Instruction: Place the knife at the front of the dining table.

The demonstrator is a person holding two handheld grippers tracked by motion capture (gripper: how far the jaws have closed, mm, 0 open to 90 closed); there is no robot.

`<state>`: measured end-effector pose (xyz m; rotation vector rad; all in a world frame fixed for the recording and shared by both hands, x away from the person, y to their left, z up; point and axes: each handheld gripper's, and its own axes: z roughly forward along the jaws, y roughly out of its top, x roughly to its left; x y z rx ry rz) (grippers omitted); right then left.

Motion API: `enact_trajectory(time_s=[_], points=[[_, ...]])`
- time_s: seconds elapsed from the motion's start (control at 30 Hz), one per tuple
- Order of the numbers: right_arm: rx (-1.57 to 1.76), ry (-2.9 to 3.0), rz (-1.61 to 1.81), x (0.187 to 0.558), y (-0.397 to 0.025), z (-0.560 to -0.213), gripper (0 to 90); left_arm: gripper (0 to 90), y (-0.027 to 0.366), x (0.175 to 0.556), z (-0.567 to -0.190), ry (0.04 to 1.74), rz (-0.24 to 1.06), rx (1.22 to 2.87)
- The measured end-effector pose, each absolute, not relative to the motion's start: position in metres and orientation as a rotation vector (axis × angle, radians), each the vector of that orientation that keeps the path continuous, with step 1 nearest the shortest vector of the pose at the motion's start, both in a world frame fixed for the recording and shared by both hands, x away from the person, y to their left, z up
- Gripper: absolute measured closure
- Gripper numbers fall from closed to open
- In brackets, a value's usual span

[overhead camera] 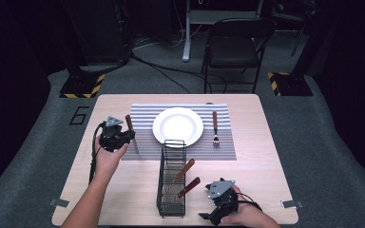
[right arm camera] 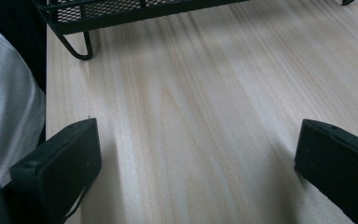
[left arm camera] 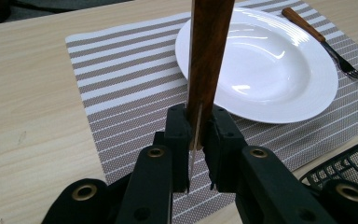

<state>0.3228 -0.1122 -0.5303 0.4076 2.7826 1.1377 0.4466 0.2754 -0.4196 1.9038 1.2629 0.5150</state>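
Left gripper (overhead camera: 126, 136) clenched on knife (overhead camera: 129, 124), handle up, just left of plate (overhead camera: 177, 127); right gripper (right arm camera: 198, 163) released, far off

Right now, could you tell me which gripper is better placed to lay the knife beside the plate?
Left: the left gripper already clamps the knife over the placemat beside the plate; the right gripper rests open, away.

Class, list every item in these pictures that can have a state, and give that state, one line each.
Left gripper: shut on the knife.
Knife: held upright above the placemat.
Right gripper: open, holding nothing.
Plate: bare, on the placemat.
Fork: lying flat right of the plate.
Wire basket: holds two wooden-handled utensils.
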Motion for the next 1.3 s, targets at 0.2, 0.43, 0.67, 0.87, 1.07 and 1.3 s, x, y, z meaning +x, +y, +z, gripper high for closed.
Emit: enact_trajectory(time_s=[0.2,0.43,0.67,0.87,1.07,1.3], points=[[0.408,2.783,1.137,0.323,-0.112,-0.53,0.0,79.7,0.275,0.452,-0.422,1.274,0.512,1.875],[0.408,2.783,1.138,0.323,-0.112,-0.53,0.0,79.7,0.275,0.46,-0.423,1.297,0.499,1.864],[0.408,2.784,1.138,0.323,-0.112,-0.53,0.0,79.7,0.272,0.469,-0.425,1.317,0.486,1.855],[0.407,2.784,1.137,0.323,-0.112,-0.53,0.0,79.8,0.269,0.48,-0.429,1.33,0.48,1.843],[0.407,2.784,1.137,0.323,-0.112,-0.53,0.0,79.8,0.272,0.488,-0.433,1.36,0.45,1.808],[0.408,2.782,1.139,0.323,-0.112,-0.53,0.0,79.8,0.269,0.499,-0.437,1.373,0.439,1.818]])
